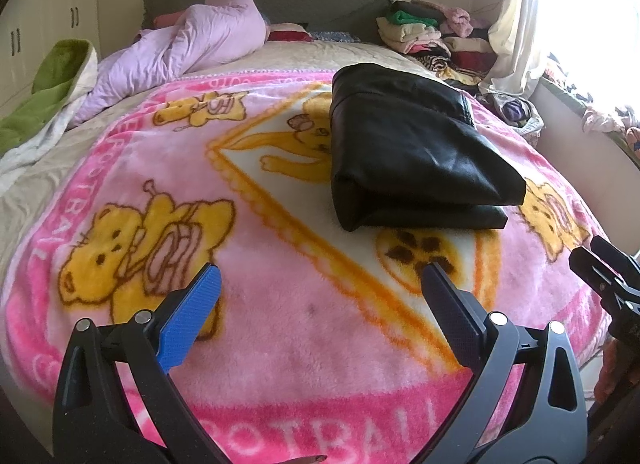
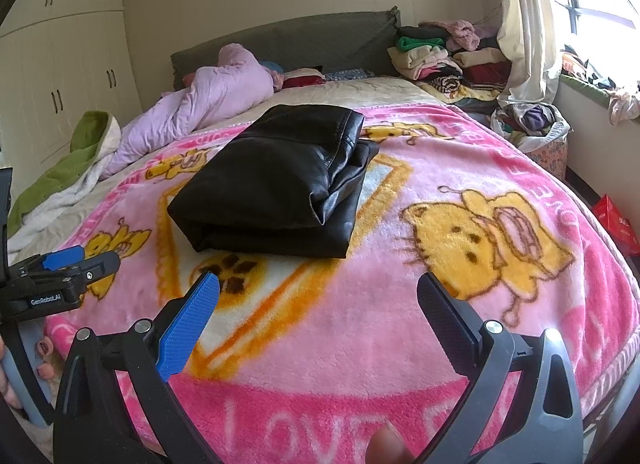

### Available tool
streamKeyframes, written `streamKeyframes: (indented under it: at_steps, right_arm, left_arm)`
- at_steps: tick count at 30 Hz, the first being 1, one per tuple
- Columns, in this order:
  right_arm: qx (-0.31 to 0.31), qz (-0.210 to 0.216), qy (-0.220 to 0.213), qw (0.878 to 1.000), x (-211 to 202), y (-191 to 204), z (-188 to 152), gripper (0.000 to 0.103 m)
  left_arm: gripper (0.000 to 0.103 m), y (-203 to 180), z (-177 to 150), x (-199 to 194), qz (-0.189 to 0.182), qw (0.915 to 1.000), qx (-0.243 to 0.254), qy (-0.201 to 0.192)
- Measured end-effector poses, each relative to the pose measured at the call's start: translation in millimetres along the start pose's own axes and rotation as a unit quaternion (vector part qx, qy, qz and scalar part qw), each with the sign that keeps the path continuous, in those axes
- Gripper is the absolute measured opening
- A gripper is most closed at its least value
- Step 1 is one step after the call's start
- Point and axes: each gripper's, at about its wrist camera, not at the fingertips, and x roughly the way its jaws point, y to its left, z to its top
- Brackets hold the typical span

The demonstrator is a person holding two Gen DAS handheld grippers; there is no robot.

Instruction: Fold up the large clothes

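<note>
nearest the cameras are the two grippers, each with one blue pad and one dark pad. the left gripper hangs over the blanket with its fingers spread wide and nothing between them. the right gripper is likewise spread wide and empty; in its view the left gripper appears again at the left edge, seen from the side.

under both lies one pink blanket printed with yellow bears and the word "football". just beyond the fingertips, in the middle of that blanket, rests one black garment, folded into a thick rectangular bundle with stacked layers showing along its near edge. neither gripper touches it.

farther back, one lilac duvet lies crumpled toward the left of the bed, and one green and white cover sits at the left edge. at the far right, by the one curtain, stands a pile of folded clothes, too many to count. behind all runs one grey headboard.
</note>
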Motion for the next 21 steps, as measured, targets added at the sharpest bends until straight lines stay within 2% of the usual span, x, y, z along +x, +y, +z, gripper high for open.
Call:
streamKeyframes:
  at_steps: [2,6,8,11,13,15,17,18,20,21]
  right_arm:
    - [0.001,-0.006,0.001,1.000,0.6,-1.2,-0.4,0.099]
    - [0.033,-0.052,-0.011,0.998,-7.4,-22.7,-6.6,0.099]
    - [0.069,-0.088,-0.009,0.994,-14.9,-52.6,-14.7,0.099]
    - [0.133,-0.171,-0.001,0.976,-34.9,-120.0,-36.0,0.099]
    - [0.174,-0.248,0.001,0.953,-55.8,-174.4,-55.3,0.099]
    - [0.224,-0.321,0.013,0.920,-82.4,-238.5,-78.7,0.099]
    - [0.302,-0.382,0.042,0.872,-111.8,-306.6,-110.1,0.099]
    - [0.355,-0.396,0.054,0.845,-128.6,-341.2,-129.2,0.099]
    - [0.434,-0.429,0.059,0.790,-161.6,-402.4,-167.1,0.099]
    - [0.444,-0.460,0.057,0.766,-176.8,-431.4,-183.8,0.099]
  left_arm:
    - [0.094,-0.4,-0.6,0.4,0.002,1.0000,-0.001,0.001]
    - [0.094,6.9,-3.8,3.7,-0.005,0.9999,-0.005,0.008]
    - [0.094,20.2,-3.6,4.7,0.002,0.9999,-0.015,0.008]
    - [0.094,60.8,1.1,7.5,0.015,0.9985,-0.050,0.012]
    - [0.094,99.7,4.9,10.7,0.047,0.9960,-0.074,0.015]
    - [0.094,148.0,9.0,15.2,0.098,0.9905,-0.092,0.026]
    - [0.094,199.5,13.5,18.7,0.153,0.9820,-0.104,0.036]
    - [0.094,231.9,14.8,21.4,0.189,0.9753,-0.107,0.042]
    - [0.094,300.2,17.0,29.3,0.265,0.9547,-0.120,0.063]
    - [0.094,323.7,19.5,32.0,0.290,0.9460,-0.127,0.069]
